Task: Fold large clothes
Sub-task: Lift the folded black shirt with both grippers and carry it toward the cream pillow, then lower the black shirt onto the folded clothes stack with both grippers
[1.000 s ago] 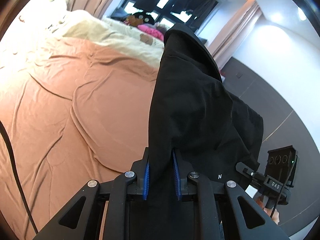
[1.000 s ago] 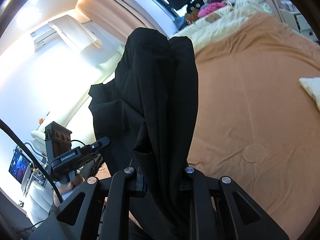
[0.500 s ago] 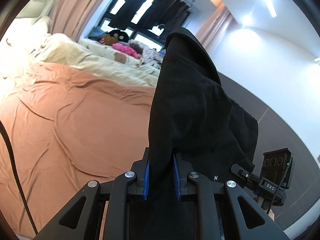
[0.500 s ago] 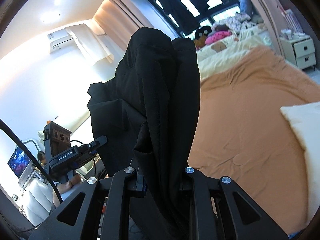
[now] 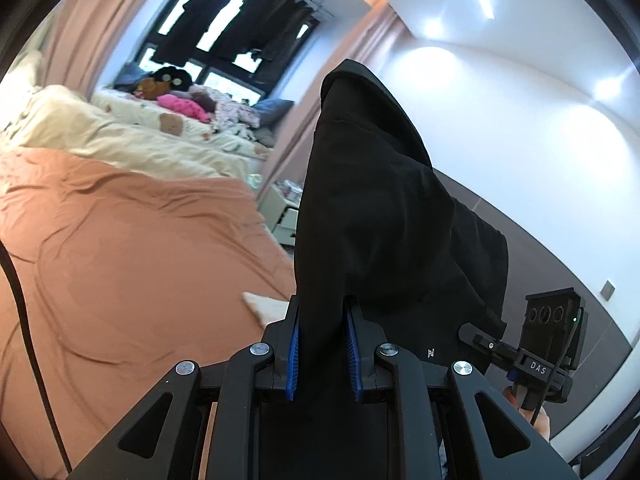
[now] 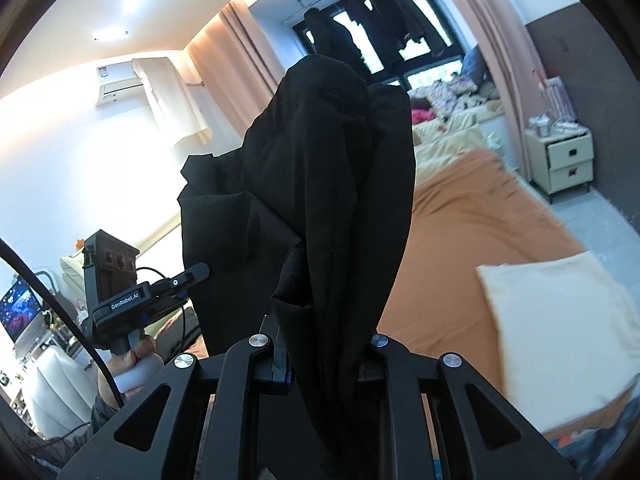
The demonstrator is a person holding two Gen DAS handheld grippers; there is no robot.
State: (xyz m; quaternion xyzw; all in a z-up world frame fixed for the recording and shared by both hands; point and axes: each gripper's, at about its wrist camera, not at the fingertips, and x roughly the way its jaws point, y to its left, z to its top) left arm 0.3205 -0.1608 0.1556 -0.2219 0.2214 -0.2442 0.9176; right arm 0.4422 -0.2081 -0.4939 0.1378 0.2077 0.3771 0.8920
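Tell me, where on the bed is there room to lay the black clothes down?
The orange bedspread is bare between the cream blanket at its far end and the folded cream cloth near the grippers. It is crowded by the window, where pink and flowery clothes pile up. Both grippers hold the black garment in the air.

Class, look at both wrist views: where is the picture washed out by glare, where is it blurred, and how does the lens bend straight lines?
Left wrist view: ceiling lights flare, the orange bedspread is softly blurred, and the wall bows round the edge. Right wrist view: the left wall is blown out white, the cream pillow is smeared, and the black garment shows little detail.
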